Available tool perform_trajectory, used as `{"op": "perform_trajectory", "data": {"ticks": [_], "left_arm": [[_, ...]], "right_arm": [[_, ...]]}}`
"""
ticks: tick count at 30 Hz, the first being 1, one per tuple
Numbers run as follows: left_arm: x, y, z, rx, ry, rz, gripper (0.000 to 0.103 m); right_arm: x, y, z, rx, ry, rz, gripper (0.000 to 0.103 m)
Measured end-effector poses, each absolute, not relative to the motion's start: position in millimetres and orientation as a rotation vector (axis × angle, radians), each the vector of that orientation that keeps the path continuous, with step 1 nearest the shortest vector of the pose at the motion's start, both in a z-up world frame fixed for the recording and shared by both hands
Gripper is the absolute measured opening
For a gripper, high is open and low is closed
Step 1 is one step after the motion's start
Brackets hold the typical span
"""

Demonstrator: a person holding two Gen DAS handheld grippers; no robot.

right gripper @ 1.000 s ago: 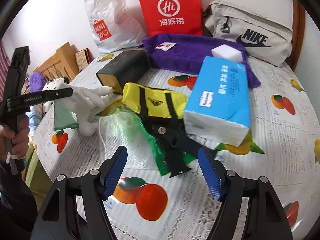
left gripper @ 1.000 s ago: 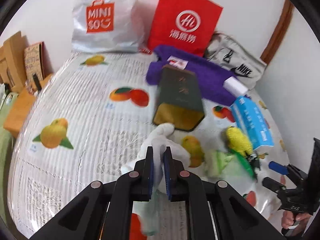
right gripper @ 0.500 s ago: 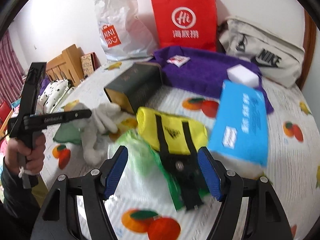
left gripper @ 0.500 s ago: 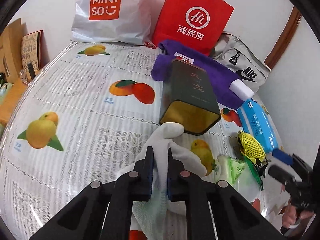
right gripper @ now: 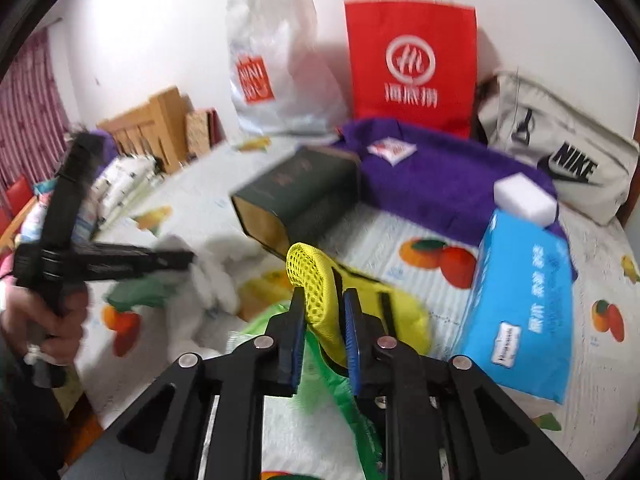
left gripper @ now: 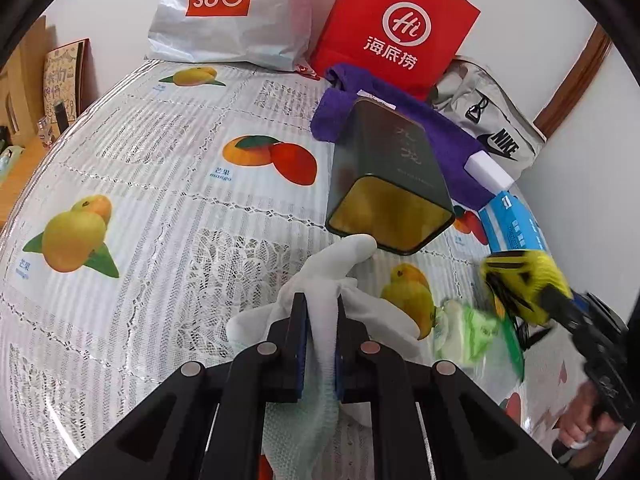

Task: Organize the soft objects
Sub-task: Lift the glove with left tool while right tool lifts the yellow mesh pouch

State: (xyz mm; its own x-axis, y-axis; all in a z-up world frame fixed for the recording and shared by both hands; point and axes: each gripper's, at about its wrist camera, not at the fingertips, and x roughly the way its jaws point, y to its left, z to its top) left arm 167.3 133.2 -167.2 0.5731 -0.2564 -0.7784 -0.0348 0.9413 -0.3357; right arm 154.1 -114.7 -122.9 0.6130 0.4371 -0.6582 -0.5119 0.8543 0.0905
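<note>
My left gripper (left gripper: 322,308) is shut on a white glove (left gripper: 332,272) with a pale green cuff, held just above the fruit-print tablecloth (left gripper: 160,184) in front of a dark green tin box (left gripper: 384,176). My right gripper (right gripper: 322,304) is shut on a yellow mesh pouch (right gripper: 316,280) with black straps, lifted off the table; it also shows at the right of the left wrist view (left gripper: 524,280). A green mesh bag (left gripper: 472,332) lies under it. The glove appears blurred in the right wrist view (right gripper: 208,276).
A purple towel (right gripper: 440,176), white sponge (right gripper: 524,198), blue tissue pack (right gripper: 524,300) and grey Nike bag (right gripper: 560,164) lie at the right. A red paper bag (left gripper: 396,32) and white Miniso bag (left gripper: 228,8) stand against the back wall.
My right gripper has closed on the yellow pouch and lifted it. My left gripper, still holding the glove, has moved forward toward the tin box.
</note>
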Motion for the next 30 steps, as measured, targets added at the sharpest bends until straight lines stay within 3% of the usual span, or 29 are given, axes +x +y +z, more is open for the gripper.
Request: {"op": "perform_trajectory", "data": {"ticks": [13, 21, 24, 30], "left_arm": [[155.1, 121.2, -150.7, -0.298, 0.925, -0.127, 0.01], [154.3, 112.0, -157.3, -0.292, 0.949, -0.118, 0.01], [154.3, 109.8, -159.5, -0.288, 0.954, -0.117, 0.01], [157.9, 108.1, -165.8, -0.294, 0.969, -0.114, 0.01]], "right_arm": [[99.1, -181.0, -83.3, -0.003, 0.679, 0.493, 0.015], [92.7, -235.6, -107.2, 0.118, 0.754, 0.377, 0.015], [96.6, -249.9, -119.2, 0.144, 0.793, 0.336, 0.017], [100.6, -263.4, -126.6, 0.165, 0.797, 0.316, 0.032]]}}
